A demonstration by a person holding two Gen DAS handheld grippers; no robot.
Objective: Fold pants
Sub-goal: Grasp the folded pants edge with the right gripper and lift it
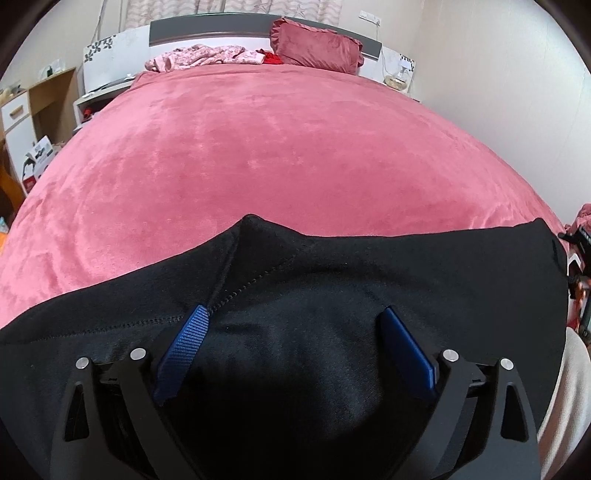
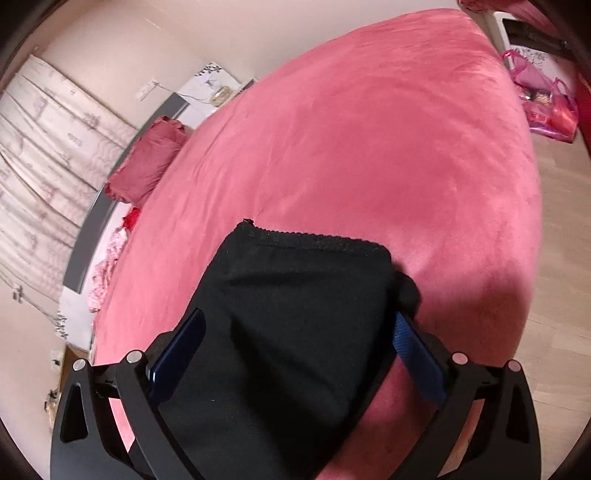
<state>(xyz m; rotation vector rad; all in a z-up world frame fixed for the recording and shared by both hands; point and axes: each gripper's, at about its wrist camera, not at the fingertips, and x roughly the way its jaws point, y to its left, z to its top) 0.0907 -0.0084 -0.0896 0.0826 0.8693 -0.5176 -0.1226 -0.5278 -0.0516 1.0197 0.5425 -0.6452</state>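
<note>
Left wrist view: black pants (image 1: pixel 332 280) on pink bed (image 1: pixel 258 147); left tool (image 1: pixel 295 321) spread wide, gripping nothing. Right tool (image 2: pixel 299 325) likewise wide, pants between, unclamped.

black pants (image 1: pixel 332 280) — flat on the pink bed, stitched seams up

I see the pants (image 1: pixel 332 295) lying on the bed (image 1: pixel 258 155) at its near edge. Far behind them, a pillow (image 1: pixel 317 48) and crumpled clothes (image 1: pixel 207 57) rest against the headboard (image 1: pixel 207 31), clothes left of the pillow.
</note>
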